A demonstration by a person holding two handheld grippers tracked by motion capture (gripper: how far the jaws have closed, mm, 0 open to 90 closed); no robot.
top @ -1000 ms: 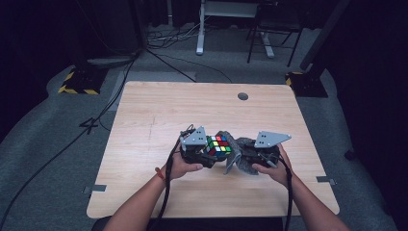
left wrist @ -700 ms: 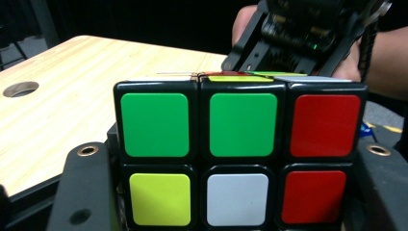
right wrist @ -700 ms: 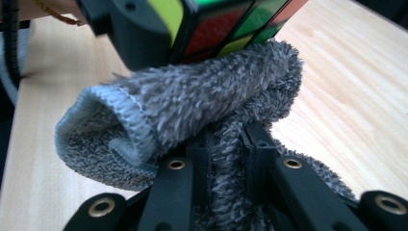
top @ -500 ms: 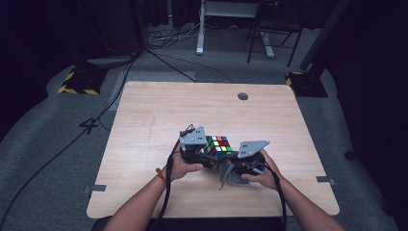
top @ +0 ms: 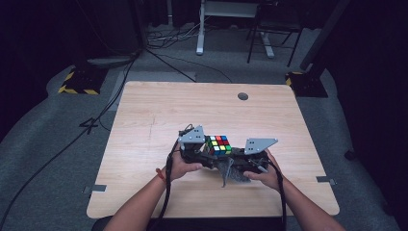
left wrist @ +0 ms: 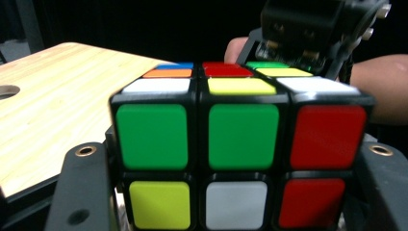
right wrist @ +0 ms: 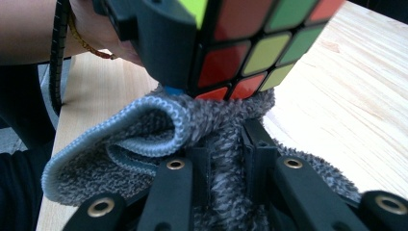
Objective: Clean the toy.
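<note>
Clamped in the left tongs point(top: 208, 150), jaws pressed against opposite sides: a scrambled puzzle cube point(top: 219, 144), lifted clear of the worktop point(top: 144, 120), evidently so every face stays reachable. Seen along the left tongs' jaws, green, red, yellow and white stickers of the cube point(left wrist: 238, 144) square to the lens, gripped low, top layer free. Pinched tight in the right tongs point(top: 240, 166): a bunched grey cloth point(top: 231, 171), its fold point(right wrist: 159, 127) pushed up against the cube's underside point(right wrist: 245, 43) just beyond the jaw tips, apparently for wiping. Directly between the two tongs, then, cube and cloth touching. Behind each tool, a hand: left hand point(top: 180, 166), right hand point(top: 267, 173), forearms angled in from the near edge. Farther out, bare pale wood and a round cable port point(top: 243, 96) near the far edge.
</note>
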